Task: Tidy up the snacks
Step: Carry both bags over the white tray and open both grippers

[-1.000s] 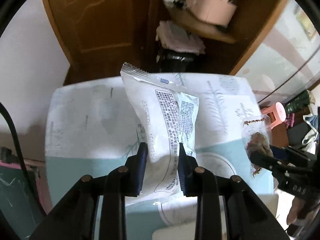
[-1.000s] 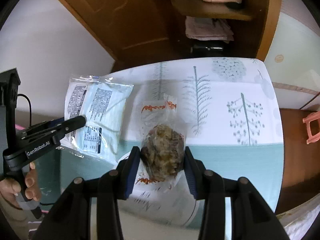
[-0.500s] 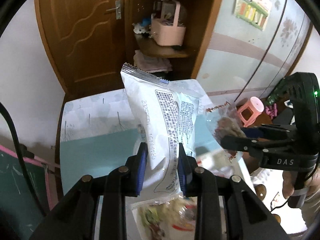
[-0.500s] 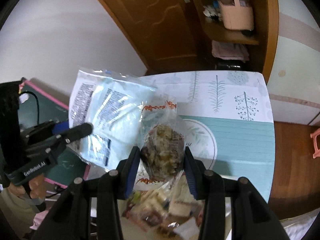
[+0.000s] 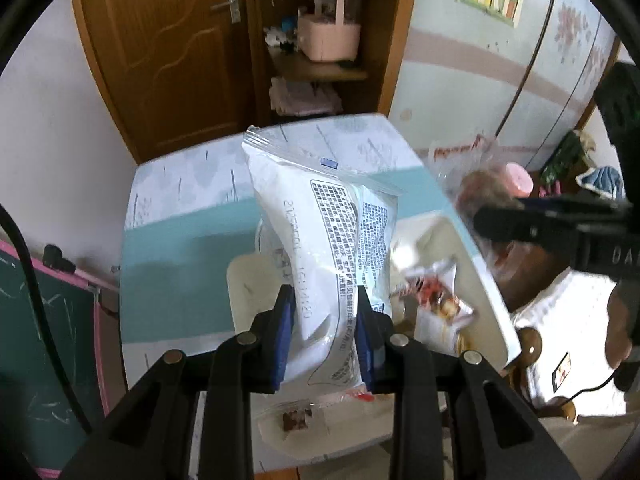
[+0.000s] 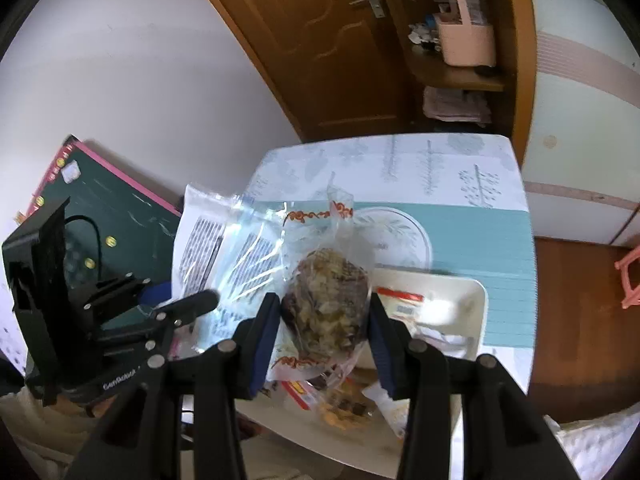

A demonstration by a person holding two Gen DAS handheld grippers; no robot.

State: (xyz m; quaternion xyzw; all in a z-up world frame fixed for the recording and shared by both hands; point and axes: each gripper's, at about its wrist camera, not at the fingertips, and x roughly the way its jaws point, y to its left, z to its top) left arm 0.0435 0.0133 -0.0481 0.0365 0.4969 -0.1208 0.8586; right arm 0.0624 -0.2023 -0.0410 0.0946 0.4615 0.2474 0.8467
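Left wrist: left gripper (image 5: 324,332) clamped on white snack packet (image 5: 320,240), held upright above cream tray (image 5: 488,292) on table (image 5: 180,248); right gripper blurred at right. Right wrist: right gripper (image 6: 324,332) pinches clear bag of brown snack (image 6: 326,300) above the tray (image 6: 476,304), loose snacks (image 6: 344,408) inside.

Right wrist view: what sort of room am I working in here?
Most likely a lived-in home room: a wooden door, a shelf with a pink basket, and a table under a tree-print cloth.
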